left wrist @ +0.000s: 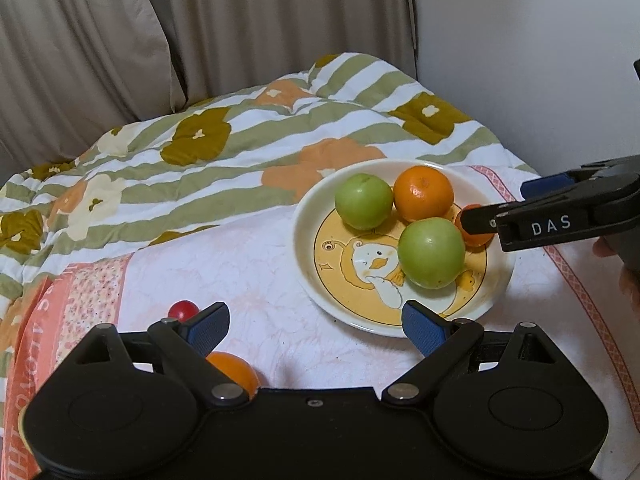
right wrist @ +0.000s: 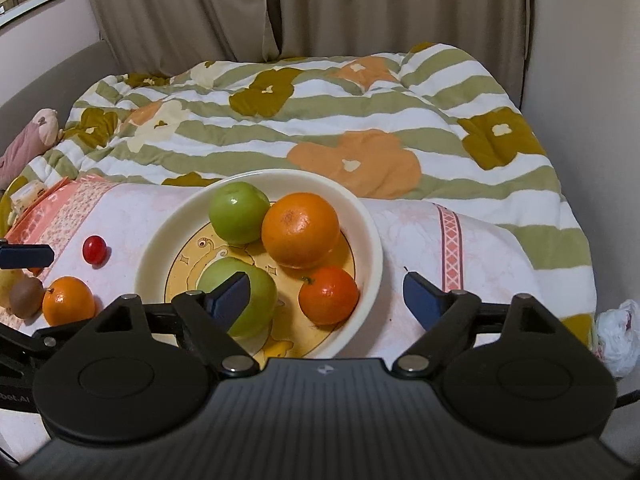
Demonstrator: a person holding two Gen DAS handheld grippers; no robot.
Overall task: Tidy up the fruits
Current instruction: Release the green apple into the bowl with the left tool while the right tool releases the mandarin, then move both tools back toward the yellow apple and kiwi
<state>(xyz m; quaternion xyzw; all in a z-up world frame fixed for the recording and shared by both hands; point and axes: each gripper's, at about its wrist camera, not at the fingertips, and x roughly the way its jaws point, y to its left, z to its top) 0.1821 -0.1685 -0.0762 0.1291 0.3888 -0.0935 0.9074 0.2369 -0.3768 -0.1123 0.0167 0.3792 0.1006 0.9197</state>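
Both tongs released: right gripper [right wrist: 326, 294] over small mandarin [right wrist: 329, 295], left gripper [left wrist: 316, 326] empty

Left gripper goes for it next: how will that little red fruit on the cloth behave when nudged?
The red fruit looks round and glossy, so it will probably roll away and slip between the pads. It is small, so likely light. The cloth under it may slow it.

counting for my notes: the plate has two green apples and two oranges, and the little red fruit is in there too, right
Not quite. The little red fruit lies on the cloth beside the plate, not in it, as the right wrist view shows. The two green apples and two oranges are in the plate.
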